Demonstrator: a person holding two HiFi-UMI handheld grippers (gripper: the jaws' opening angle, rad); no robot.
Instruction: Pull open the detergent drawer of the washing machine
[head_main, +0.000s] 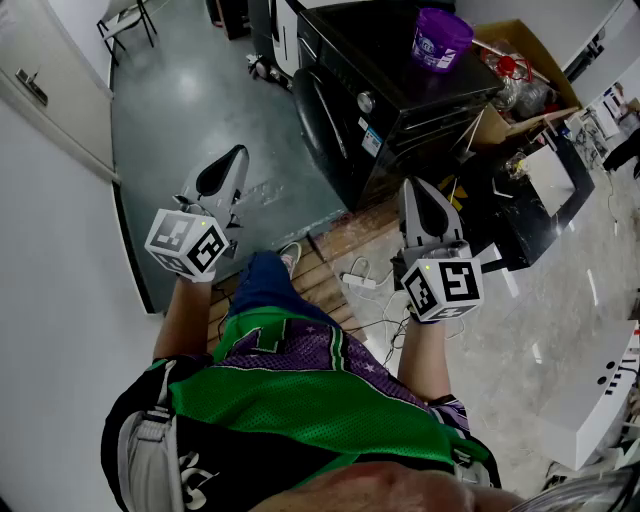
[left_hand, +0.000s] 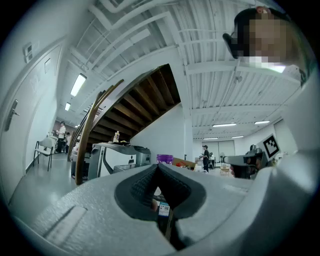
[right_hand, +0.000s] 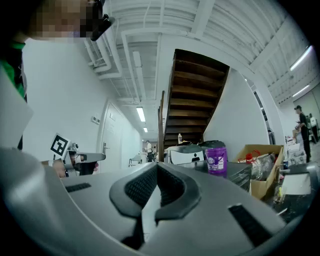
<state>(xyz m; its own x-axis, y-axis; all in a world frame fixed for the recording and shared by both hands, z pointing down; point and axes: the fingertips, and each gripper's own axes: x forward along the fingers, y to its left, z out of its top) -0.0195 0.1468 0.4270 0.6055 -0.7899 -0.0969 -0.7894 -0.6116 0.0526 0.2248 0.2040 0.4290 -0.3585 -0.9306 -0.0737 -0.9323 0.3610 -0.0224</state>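
Hovering well short of the washer, left tongs and right tongs are closed, empty. Its drawer likely slides stiffly; hook the front lip.

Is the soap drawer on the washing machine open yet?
Nothing looks done: no drawer sticks out of the front of the washing machine. In hand: nothing, the left gripper and right gripper are shut, empty, held short of the machine. Left to do: reach the drawer, grip it, pull it open.
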